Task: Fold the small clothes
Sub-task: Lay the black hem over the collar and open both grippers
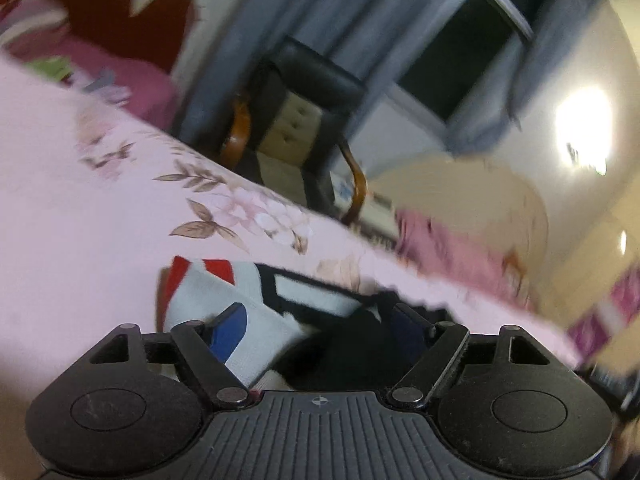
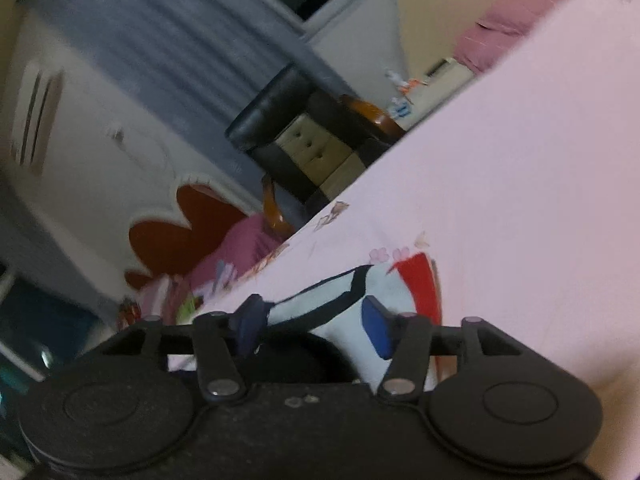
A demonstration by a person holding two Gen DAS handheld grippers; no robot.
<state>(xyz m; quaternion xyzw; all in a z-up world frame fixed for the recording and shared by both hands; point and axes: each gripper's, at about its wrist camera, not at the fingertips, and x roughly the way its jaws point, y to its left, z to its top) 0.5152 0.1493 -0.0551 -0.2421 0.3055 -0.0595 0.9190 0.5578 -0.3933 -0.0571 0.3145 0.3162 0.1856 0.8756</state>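
Small white garment (image 1: 248, 312) with red, blue and black markings lies on the pink floral bed sheet (image 1: 100, 216), close under both grippers. Left gripper (image 1: 320, 320) and right gripper (image 2: 316, 320): fingers spread wide, gripping nothing. Judged pre-grasp; next, pinch an edge squarely.

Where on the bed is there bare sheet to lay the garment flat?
Free: plain pink sheet right of the white garment, up to the bed edge by the armchair. In the left view, bare sheet left of the garment. Crowded: directly ahead of both grippers' fingers.
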